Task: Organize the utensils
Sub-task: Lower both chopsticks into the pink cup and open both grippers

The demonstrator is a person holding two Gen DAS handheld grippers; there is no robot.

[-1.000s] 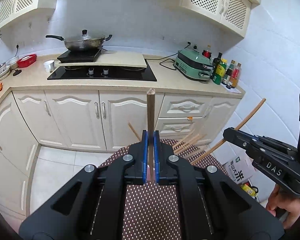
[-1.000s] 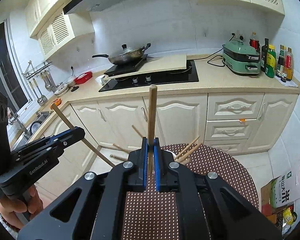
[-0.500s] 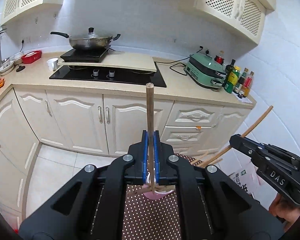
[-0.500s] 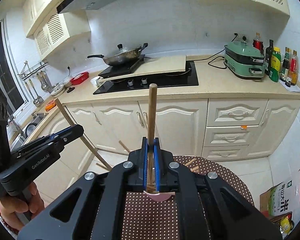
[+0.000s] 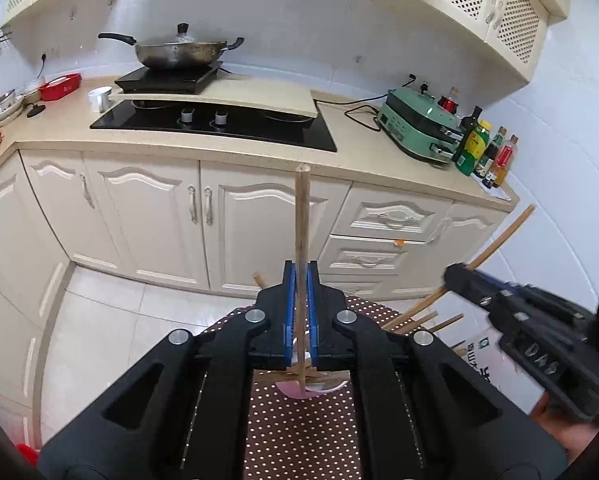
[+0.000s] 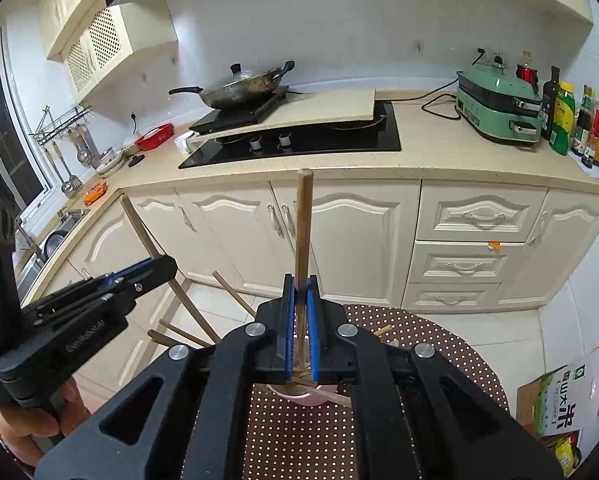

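Both my grippers clamp one chopstick each: left gripper, right gripper. The pink cup sits just below my tips; I'd lower each chopstick straight in, releasing only once inside the rim.

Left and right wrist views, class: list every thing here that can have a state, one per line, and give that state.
left gripper: shut on a chopstick
left chopstick: upright, lower tip over the pink cup
right gripper: shut on a chopstick
right chopstick: upright, clamped between blue pads
pink cup: upright, holds several chopsticks
wok: lidded, on the cooker
cabinet doors: closed
drawers: closed
green appliance: lid closed
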